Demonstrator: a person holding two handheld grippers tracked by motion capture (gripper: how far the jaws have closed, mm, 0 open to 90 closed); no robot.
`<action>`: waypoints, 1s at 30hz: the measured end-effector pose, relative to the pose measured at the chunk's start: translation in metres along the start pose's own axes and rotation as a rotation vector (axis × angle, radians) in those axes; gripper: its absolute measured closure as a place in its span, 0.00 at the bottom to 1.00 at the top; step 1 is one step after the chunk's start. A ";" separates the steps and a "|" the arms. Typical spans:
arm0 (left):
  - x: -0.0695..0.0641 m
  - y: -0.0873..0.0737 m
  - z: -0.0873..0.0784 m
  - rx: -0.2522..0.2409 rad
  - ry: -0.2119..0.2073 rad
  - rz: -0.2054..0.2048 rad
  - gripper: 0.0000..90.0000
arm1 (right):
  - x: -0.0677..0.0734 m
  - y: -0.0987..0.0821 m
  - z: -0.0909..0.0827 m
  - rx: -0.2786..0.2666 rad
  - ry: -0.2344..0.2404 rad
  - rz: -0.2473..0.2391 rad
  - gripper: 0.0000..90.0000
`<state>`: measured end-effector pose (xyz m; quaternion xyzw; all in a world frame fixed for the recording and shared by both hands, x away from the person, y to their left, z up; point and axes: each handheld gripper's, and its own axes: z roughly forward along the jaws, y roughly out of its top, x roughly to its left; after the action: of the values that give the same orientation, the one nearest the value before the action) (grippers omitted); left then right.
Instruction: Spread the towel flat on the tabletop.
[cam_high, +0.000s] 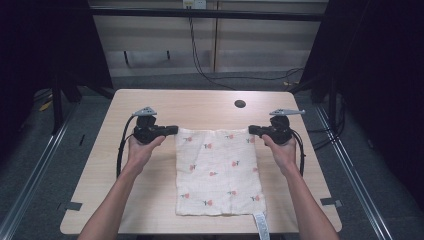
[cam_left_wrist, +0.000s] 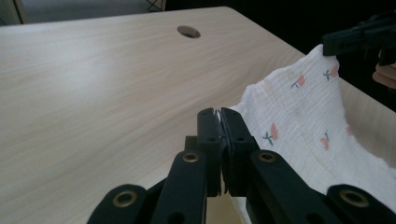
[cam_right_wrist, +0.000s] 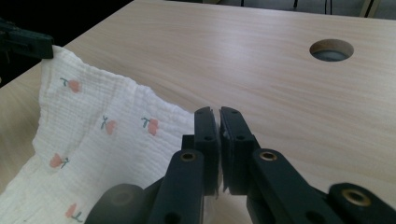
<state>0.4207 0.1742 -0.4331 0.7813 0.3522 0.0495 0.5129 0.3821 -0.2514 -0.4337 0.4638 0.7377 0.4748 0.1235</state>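
Muslin cloth (cam_high: 218, 172), white with small red flower print, lies flat mid-worktop (cam_high: 150, 102), a tag hanging off its near edge at about 5 o'clock. Each far corner is pinched: left hand-held gripper (cam_high: 172, 130) on the 11 o'clock corner, right hand-held gripper (cam_high: 252, 130) on the 1 o'clock corner. Judging by that symmetric grip, this looks like a setup to lift the far edge and fold it toward the near edge, or to pull it taut.

Left gripper view: jaws pressed together on the cloth (cam_left_wrist: 299, 121) corner, fabric edge just showing between the tips. Right gripper view: same, clamped on the cloth (cam_right_wrist: 102, 135), far edge lifted slightly between the two. Cable hole (cam_high: 240, 104) sits at 12 o'clock, well apart.
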 end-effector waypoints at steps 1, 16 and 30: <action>-0.001 0.003 -0.001 -0.005 0.002 0.006 0.97 | 0.001 0.001 -0.001 -0.005 0.000 -0.002 0.96; -0.011 0.004 -0.020 -0.049 0.011 0.062 0.98 | 0.011 0.008 -0.016 -0.080 0.036 -0.005 0.96; -0.030 -0.022 -0.030 -0.053 -0.038 0.094 0.97 | 0.030 -0.012 -0.033 -0.078 0.124 -0.028 0.96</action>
<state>0.3737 0.1843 -0.4291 0.7839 0.3038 0.0683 0.5371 0.3387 -0.2481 -0.4192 0.4178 0.7313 0.5293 0.1021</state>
